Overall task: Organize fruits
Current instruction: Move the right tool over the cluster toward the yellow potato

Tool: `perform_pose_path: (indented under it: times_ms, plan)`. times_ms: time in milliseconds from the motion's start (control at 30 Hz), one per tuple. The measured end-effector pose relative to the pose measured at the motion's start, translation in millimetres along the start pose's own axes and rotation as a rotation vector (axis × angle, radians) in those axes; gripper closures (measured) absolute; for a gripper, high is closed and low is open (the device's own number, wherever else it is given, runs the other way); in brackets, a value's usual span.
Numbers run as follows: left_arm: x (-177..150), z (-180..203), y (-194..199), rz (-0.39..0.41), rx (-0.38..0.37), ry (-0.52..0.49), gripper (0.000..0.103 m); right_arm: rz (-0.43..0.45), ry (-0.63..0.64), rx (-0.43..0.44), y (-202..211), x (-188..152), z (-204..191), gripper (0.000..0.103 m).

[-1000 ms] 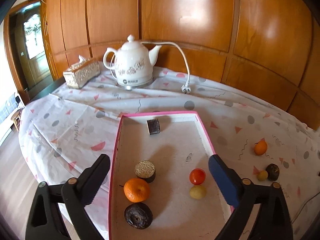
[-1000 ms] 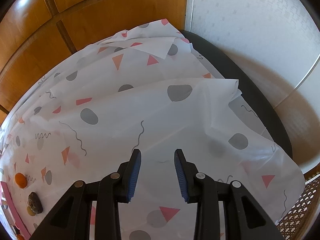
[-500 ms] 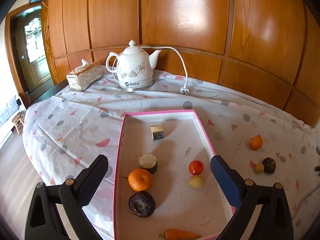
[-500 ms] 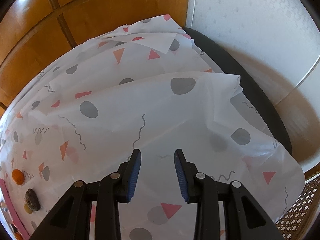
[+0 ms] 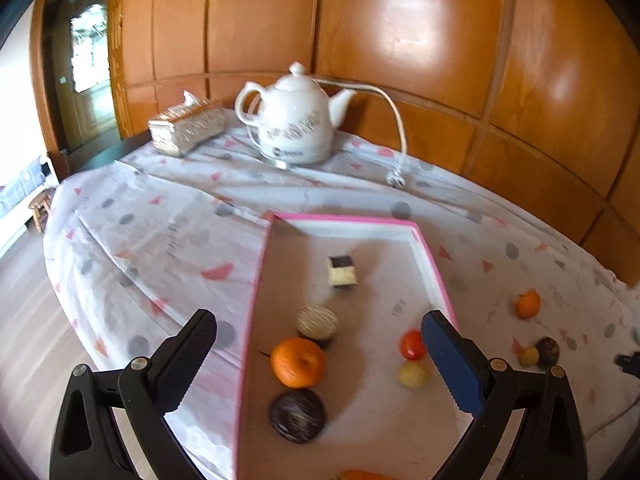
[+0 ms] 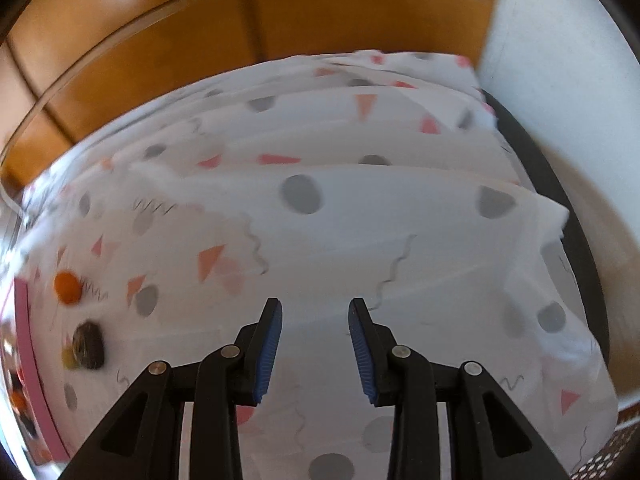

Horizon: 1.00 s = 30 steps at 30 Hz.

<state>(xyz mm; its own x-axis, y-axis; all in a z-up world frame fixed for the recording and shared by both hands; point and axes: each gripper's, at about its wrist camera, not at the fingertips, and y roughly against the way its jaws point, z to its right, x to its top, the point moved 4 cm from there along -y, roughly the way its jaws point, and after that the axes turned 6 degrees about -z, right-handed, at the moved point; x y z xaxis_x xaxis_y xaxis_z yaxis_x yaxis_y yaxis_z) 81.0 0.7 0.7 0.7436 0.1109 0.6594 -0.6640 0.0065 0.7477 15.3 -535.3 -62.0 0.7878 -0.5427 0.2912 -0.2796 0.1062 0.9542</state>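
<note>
A pink-rimmed tray [image 5: 434,272] lies on the patterned cloth. It holds an orange [image 5: 298,362], a dark round fruit [image 5: 297,415], a beige-topped round piece [image 5: 317,322], a small cube [image 5: 341,271], a red tomato [image 5: 411,345], a small yellow fruit [image 5: 413,374] and a carrot tip [image 5: 360,475]. My left gripper [image 5: 318,322] hangs open wide above the tray's near half, holding nothing. Right of the tray lie a small orange [image 5: 528,303] [image 6: 68,287], a dark fruit [image 5: 547,352] [image 6: 90,344] and a small yellow fruit [image 5: 529,356] [image 6: 68,357]. My right gripper [image 6: 316,306] hovers over bare cloth, its jaws narrowly apart and empty.
A white kettle [image 5: 296,120] with its cord and plug [image 5: 396,178] stands at the back, next to a tissue box [image 5: 186,128]. Wooden wall panels rise behind the table. The cloth hangs over the table's right end by a dark edge [image 6: 560,200] and a white wall.
The left view has shifted, so the tray and its fruit now sit lower and further right. The right gripper has rolled and swung left, bringing the loose fruits closer. Both jaw gaps are unchanged.
</note>
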Motion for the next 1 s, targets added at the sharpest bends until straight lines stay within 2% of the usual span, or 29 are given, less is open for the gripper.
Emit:
perform_pose_path:
  times_ms: [133, 267, 400, 500, 767, 867, 1000]
  plan:
    - [6.2, -22.8, 5.9, 0.046, 0.040, 0.018, 0.000, -0.019, 0.020, -0.020, -5.4, -1.9, -3.6, 0.068]
    - [5.6, -46.0, 6.0, 0.050, 0.054, 0.055, 0.000, -0.045, 0.039, -0.034, -12.0, -3.6, -9.7, 0.068]
    - [2.0, -58.2, 6.0, 0.044, 0.068, 0.065, 0.000, -0.045, 0.119, 0.024, -7.8, -11.0, -31.4, 0.068]
    - [-1.7, -63.4, 5.3, 0.038, 0.074, 0.073, 0.000, -0.048, 0.222, 0.119, 0.1, -20.3, -64.5, 0.068]
    - [-7.5, -73.0, 2.3, 0.007, 0.071, 0.107, 0.000, -0.016, 0.530, 0.256, 21.2, -59.5, -181.1, 0.070]
    - [-9.8, -76.1, 2.0, 0.001, 0.072, 0.106, 0.000, 0.007, 0.630, 0.266, 26.0, -71.5, -218.8, 0.071]
    - [-10.8, -85.7, 2.1, -0.002, 0.083, 0.125, 0.000, 0.023, 0.744, 0.222, 18.4, -81.3, -258.4, 0.071]
